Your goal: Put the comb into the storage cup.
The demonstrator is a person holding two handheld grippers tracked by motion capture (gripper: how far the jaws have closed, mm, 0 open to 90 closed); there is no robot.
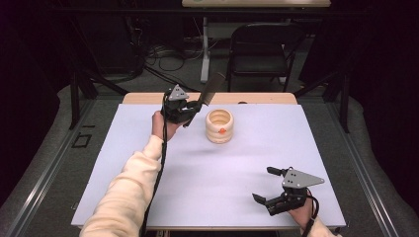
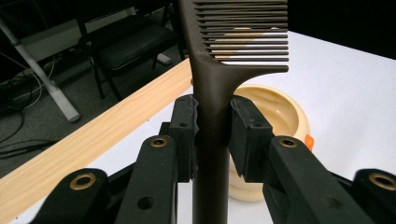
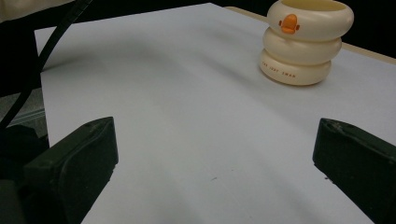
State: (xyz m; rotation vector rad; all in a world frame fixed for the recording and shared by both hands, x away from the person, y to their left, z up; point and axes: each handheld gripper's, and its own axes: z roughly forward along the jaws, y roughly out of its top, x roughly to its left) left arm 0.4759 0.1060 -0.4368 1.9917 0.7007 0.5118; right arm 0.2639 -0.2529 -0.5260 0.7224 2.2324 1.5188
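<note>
Your left gripper (image 2: 212,135) is clamped on the comb (image 2: 219,79) handle, teeth end rising up and away, with the cup (image 1: 219,126) just right of it on the table, far nearer than your wide-open right gripper (image 1: 271,190).

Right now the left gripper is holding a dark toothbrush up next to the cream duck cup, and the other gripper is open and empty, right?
Almost. The left gripper holds a dark comb, not a toothbrush: the left gripper view shows its row of teeth above the handle clamped between the jaws. The rest is right: it is up beside the cream cup, and the right gripper is open and empty.
</note>
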